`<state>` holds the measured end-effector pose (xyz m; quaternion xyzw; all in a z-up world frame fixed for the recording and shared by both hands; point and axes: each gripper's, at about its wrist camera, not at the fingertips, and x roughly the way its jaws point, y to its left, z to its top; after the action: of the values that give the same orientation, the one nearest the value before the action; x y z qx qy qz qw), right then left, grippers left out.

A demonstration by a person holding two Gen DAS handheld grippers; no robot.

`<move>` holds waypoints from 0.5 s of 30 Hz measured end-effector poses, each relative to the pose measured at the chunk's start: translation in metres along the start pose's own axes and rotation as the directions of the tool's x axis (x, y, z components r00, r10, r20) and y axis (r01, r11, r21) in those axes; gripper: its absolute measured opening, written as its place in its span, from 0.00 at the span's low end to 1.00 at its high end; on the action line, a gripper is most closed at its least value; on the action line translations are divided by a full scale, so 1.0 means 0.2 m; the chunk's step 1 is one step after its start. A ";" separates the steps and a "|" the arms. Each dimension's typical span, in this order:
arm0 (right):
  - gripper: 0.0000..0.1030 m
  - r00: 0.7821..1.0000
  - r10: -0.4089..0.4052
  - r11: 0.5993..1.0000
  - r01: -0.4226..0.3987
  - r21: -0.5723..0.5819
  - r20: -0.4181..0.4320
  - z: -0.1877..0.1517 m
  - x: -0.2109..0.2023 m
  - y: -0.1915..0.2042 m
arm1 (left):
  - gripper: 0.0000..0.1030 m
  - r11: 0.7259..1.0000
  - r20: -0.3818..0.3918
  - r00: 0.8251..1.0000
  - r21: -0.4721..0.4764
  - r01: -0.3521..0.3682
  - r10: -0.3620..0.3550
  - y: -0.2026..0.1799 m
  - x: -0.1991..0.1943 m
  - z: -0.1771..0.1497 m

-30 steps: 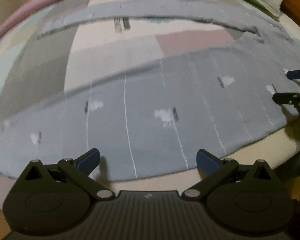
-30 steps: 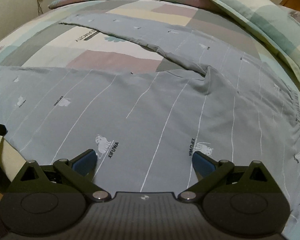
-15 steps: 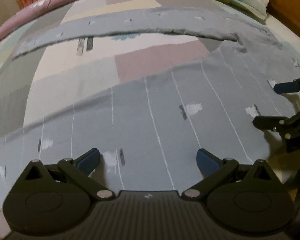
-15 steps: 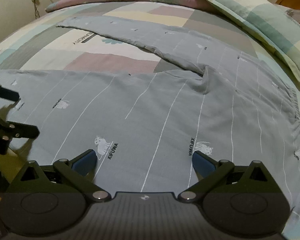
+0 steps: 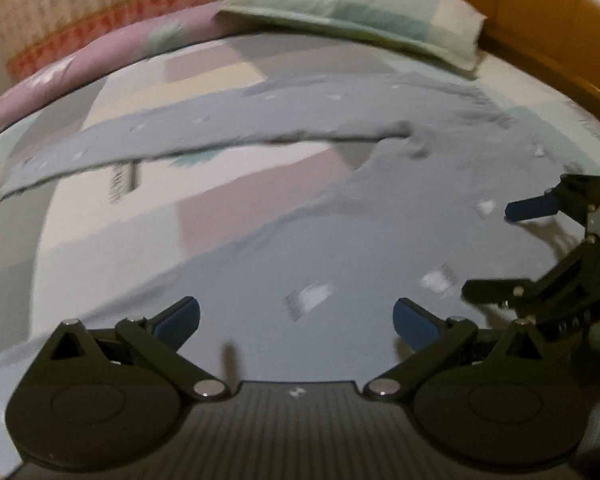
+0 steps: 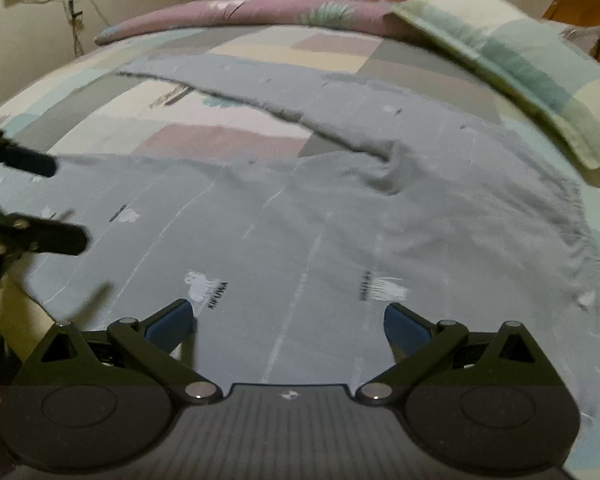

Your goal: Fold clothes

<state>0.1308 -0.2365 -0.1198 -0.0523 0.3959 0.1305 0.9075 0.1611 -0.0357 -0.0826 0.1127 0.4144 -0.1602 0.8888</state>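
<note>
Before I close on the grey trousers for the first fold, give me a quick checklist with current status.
1. Left hand-held gripper open, nothing held: ok.
2. Right hand-held gripper open, nothing held: ok.
3. Grey trousers spread on the bed, both legs visible: ok.
4. Fabric smooth at the crotch: not ok, bunched ridge.
5. Pillow off the trousers: ok.
6. Fingers touching fabric: cannot tell, both views blurred.

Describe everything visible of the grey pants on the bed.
The pants are thin grey cloth with white lines and small white animal prints lettered XIFUWA. They lie flat on the patchwork bedspread, legs splayed in a V, crotch bunched, gathered waistband on the right. Both open grippers hover over the near leg; contact is unclear.
</note>
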 end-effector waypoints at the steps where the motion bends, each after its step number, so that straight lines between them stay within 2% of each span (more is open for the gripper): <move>1: 1.00 1.000 -0.019 1.000 0.019 0.008 0.002 -0.02 -0.02 -0.03 | 0.99 1.000 -0.008 1.000 0.005 0.009 -0.009 -0.03 0.03 0.01; 4: 1.00 0.997 -0.079 0.996 0.080 0.048 -0.010 -0.09 -0.07 -0.15 | 0.99 0.999 -0.050 0.998 0.003 0.046 -0.046 -0.11 0.11 0.01; 6: 1.00 0.997 -0.079 0.990 0.081 0.119 -0.020 -0.16 -0.10 -0.25 | 0.99 0.998 -0.079 0.995 -0.008 0.067 -0.067 -0.15 0.17 0.00; 9: 1.00 0.998 -0.059 0.981 0.053 0.189 0.024 -0.24 -0.16 -0.35 | 0.99 0.997 -0.060 0.996 -0.033 0.068 -0.070 -0.16 0.18 -0.04; 12: 1.00 0.999 0.007 0.969 -0.016 0.248 0.040 -0.24 -0.18 -0.44 | 0.99 0.996 -0.081 0.993 -0.023 0.086 -0.088 -0.14 0.18 -0.02; 15: 1.00 0.992 0.114 0.926 -0.126 0.355 0.055 -0.19 -0.20 -0.57 | 0.99 0.994 -0.088 0.990 -0.032 0.106 -0.109 -0.14 0.18 0.03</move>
<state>0.1094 -0.3620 -0.1181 0.1401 0.4004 0.1125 0.8986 0.1758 -0.0698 -0.1082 0.0852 0.4615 -0.1970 0.8608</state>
